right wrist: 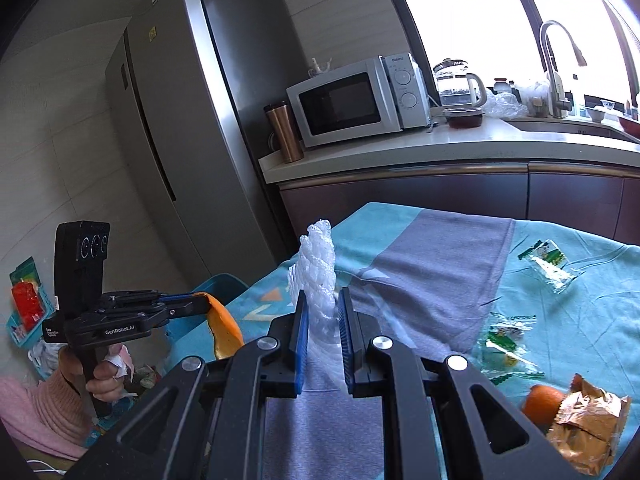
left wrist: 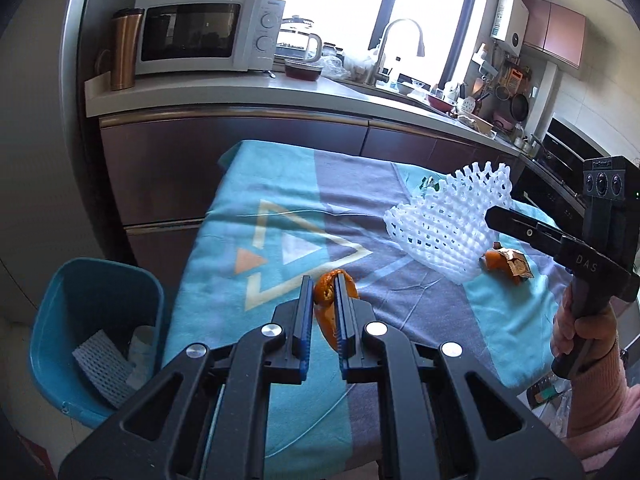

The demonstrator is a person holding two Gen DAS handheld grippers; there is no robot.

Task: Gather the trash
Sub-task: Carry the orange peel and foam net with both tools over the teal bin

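My left gripper (left wrist: pixel 323 282) is shut on a strip of orange peel (left wrist: pixel 329 312) and hangs over the near left part of the cloth-covered table (left wrist: pixel 256 216). From the right wrist view the same left gripper (right wrist: pixel 200 302) shows at the left, with the orange peel (right wrist: pixel 224 330) curling down from it. My right gripper (right wrist: pixel 323 300) is shut on a white foam fruit net (right wrist: pixel 318 268), which sticks up between the pads. In the left wrist view that foam net (left wrist: pixel 444 224) hangs from the right gripper (left wrist: pixel 490 216) above the table. A blue trash bin (left wrist: pixel 60 320) stands at the table's left.
On the table lie another piece of orange peel (right wrist: pixel 542 402), a crumpled brown wrapper (right wrist: pixel 588 428) and several clear green-printed wrappers (right wrist: pixel 548 264). The bin holds a grey foam net (left wrist: pixel 104 364). A counter with a microwave (left wrist: pixel 196 36) and a fridge (right wrist: pixel 208 120) stand behind.
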